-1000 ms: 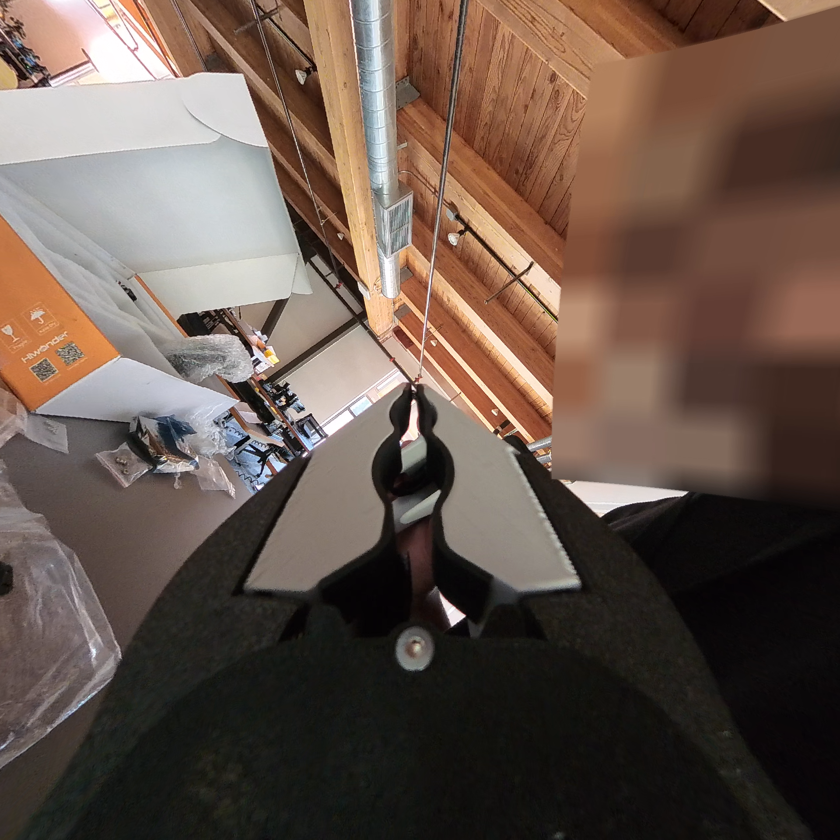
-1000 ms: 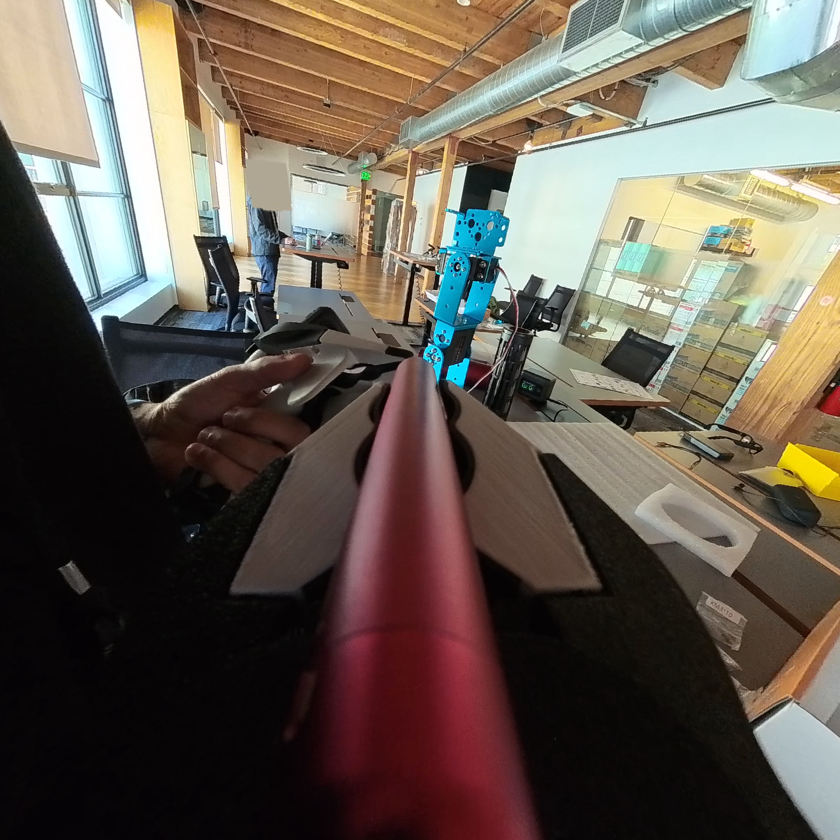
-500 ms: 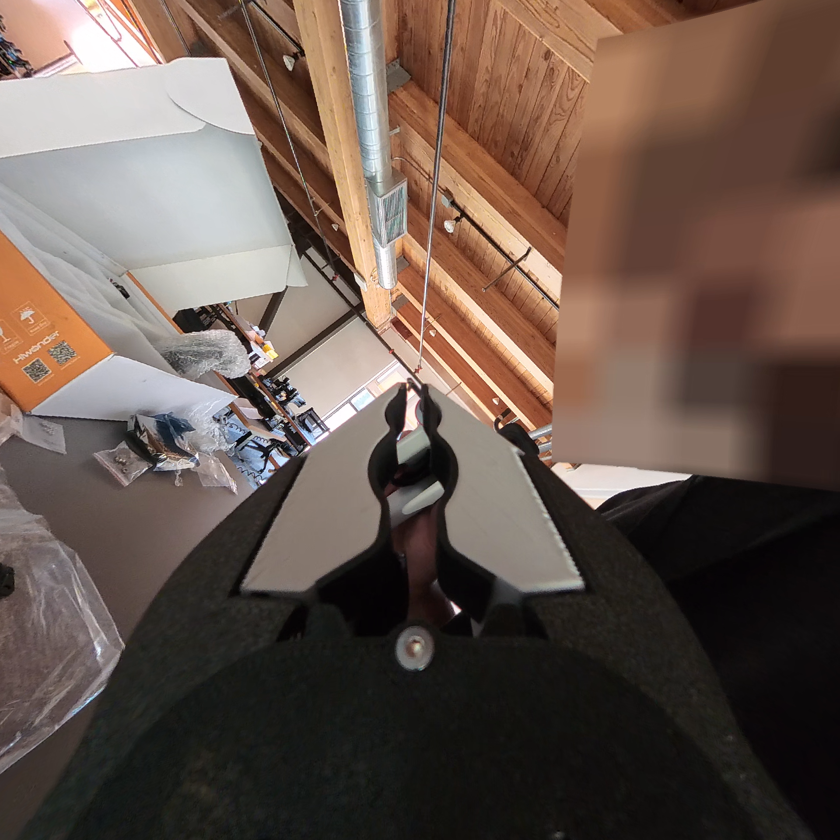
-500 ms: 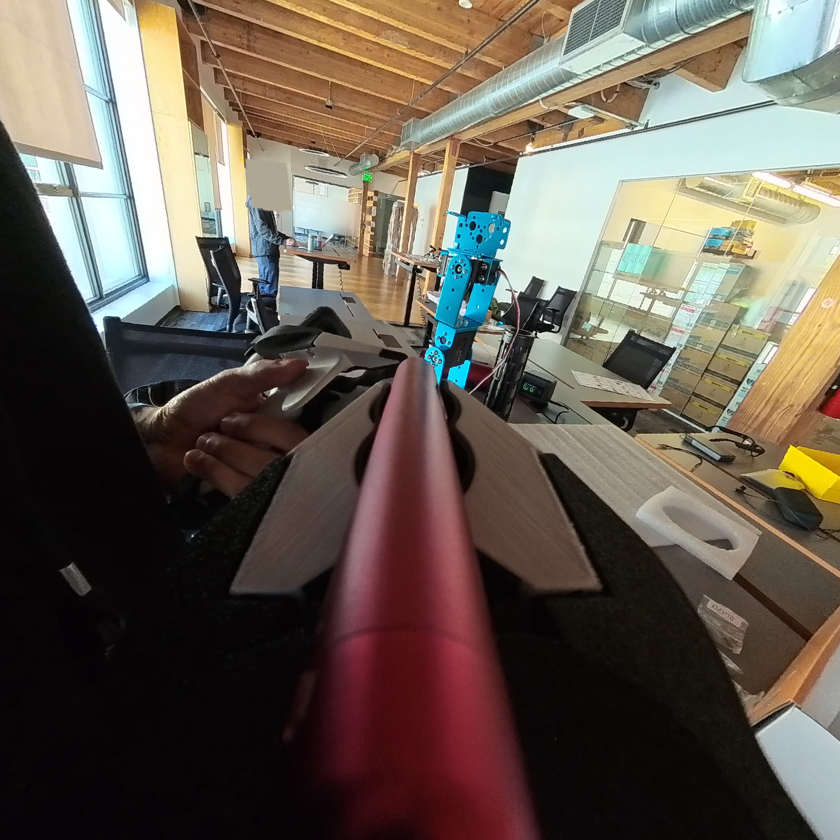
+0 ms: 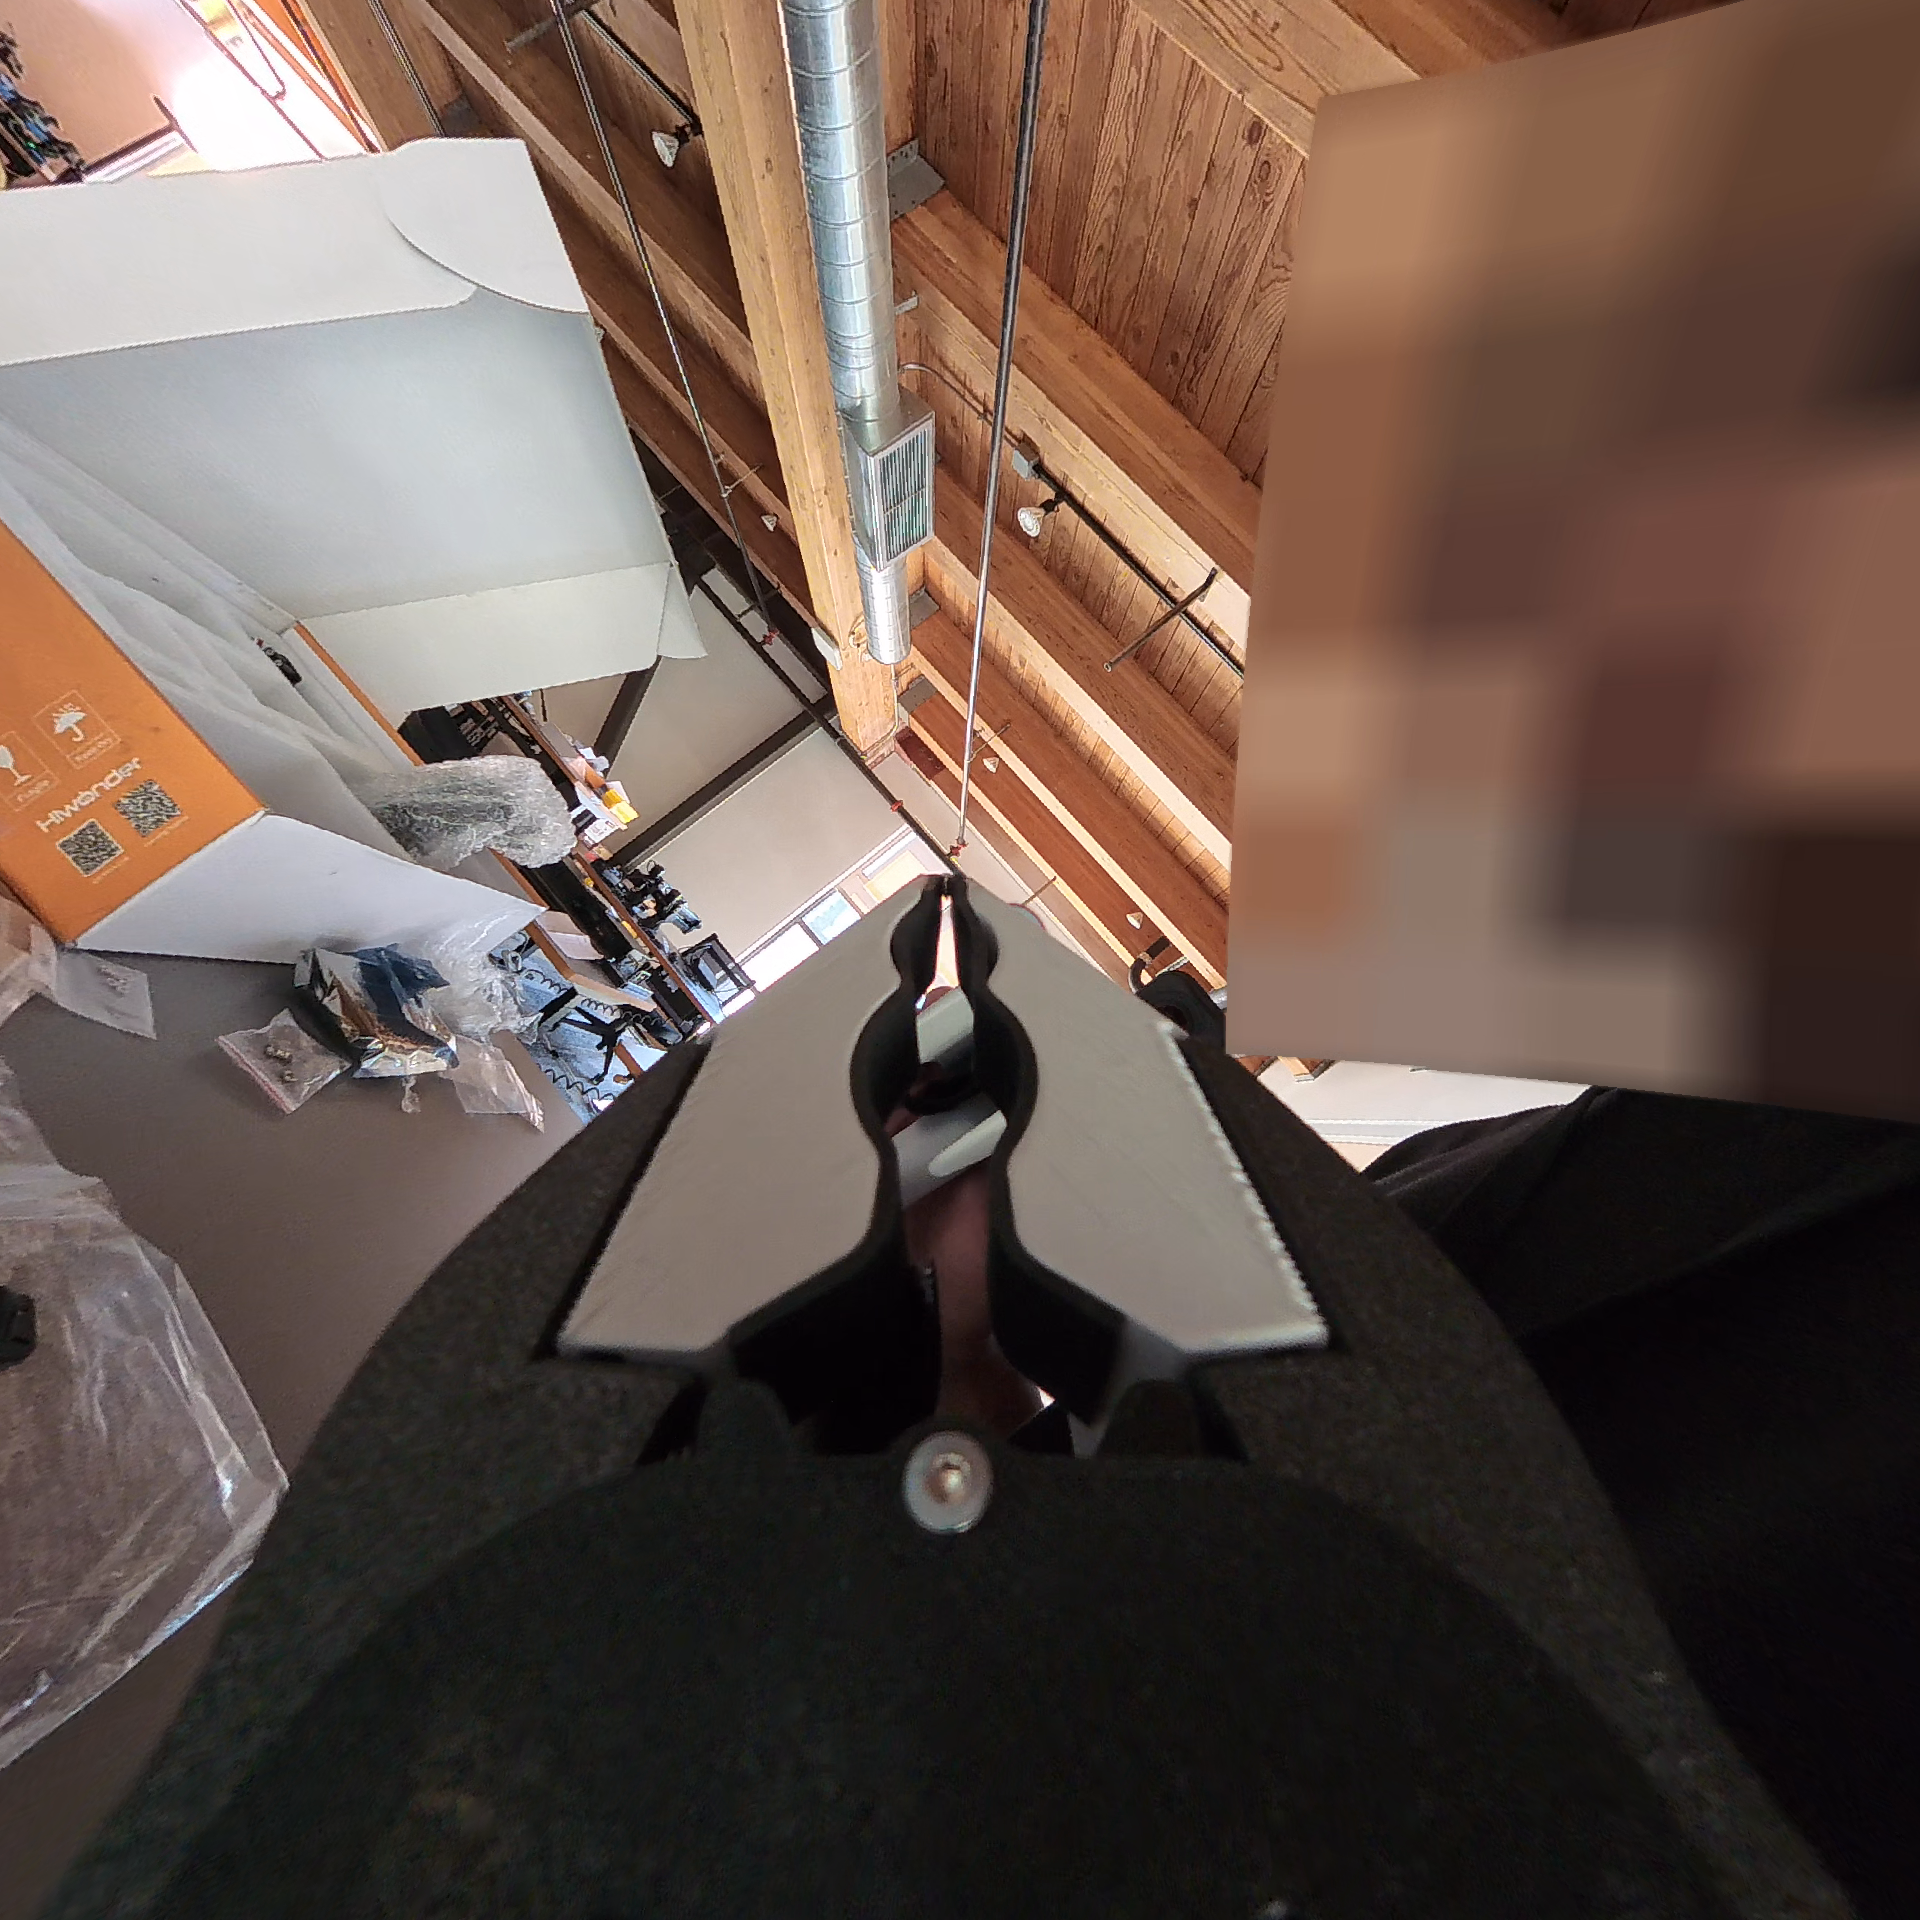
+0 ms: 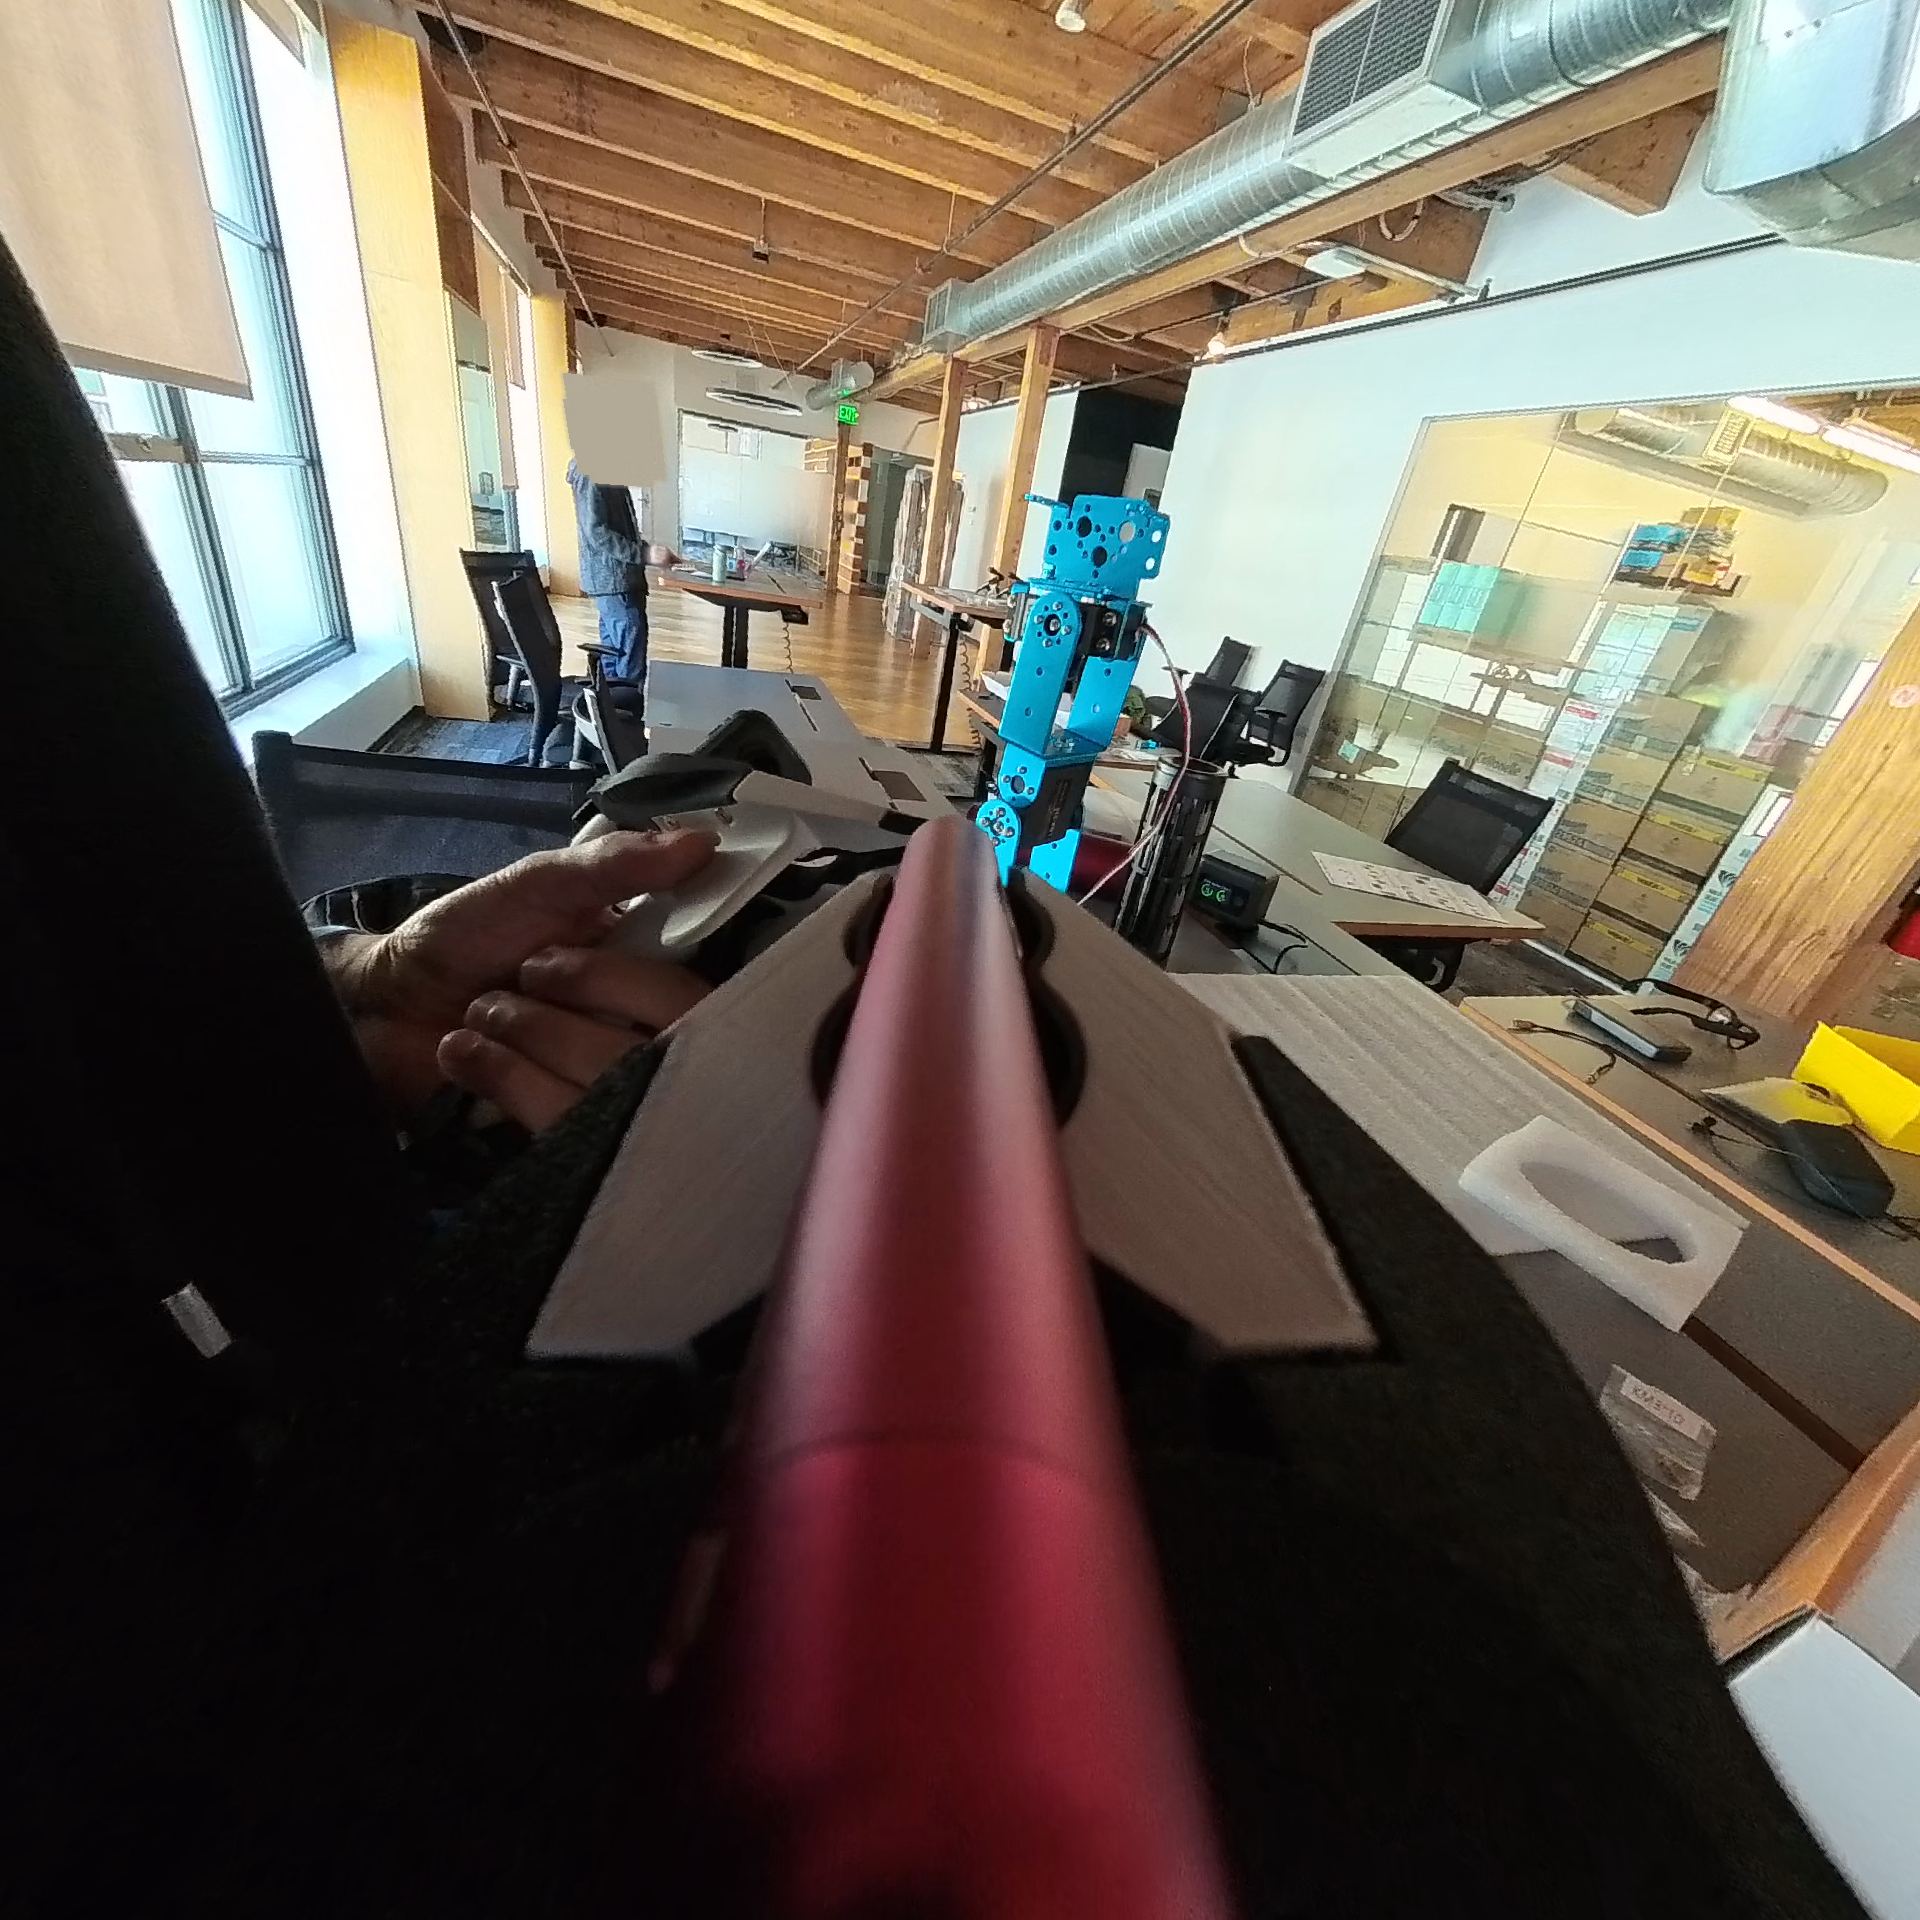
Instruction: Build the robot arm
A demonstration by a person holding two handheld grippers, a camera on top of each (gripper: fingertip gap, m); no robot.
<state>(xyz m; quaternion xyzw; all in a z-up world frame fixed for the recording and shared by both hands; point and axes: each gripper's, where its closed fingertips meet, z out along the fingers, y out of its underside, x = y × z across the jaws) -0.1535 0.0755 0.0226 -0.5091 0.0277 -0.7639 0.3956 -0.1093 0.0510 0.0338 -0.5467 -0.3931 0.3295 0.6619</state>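
Note:
My right gripper [image 6: 951, 831] is shut on a long red metal tube [image 6: 935, 1195] that runs lengthwise between its fingers and past their tips. It points at a blue bracket robot arm [image 6: 1081, 675] standing on the table. A person's hand [image 6: 520, 956] holds my left gripper [image 6: 707, 831] just left of the tube. In the left wrist view my left gripper [image 5: 945, 888] points up at the wooden ceiling, tips closed together, with nothing visibly held. Through the gap between its fingers a grey part and a finger show behind.
An open orange and white box [image 5: 94, 769], small parts bags [image 5: 353, 1029] and clear plastic wrap [image 5: 94, 1455] lie on the grey table [image 5: 312, 1195]. To the right are a white foam piece [image 6: 1600, 1216], a foam sheet [image 6: 1351, 1039], a yellow bin [image 6: 1860, 1070] and a black cylinder [image 6: 1174, 862]. A person [image 6: 613, 582] stands far off. Some 6 cm of space lies between my two pairs of fingers.
Almost nothing. The left gripper's view has wobbled slightly. Both grippers stay shut and the red tube stays in the right one.

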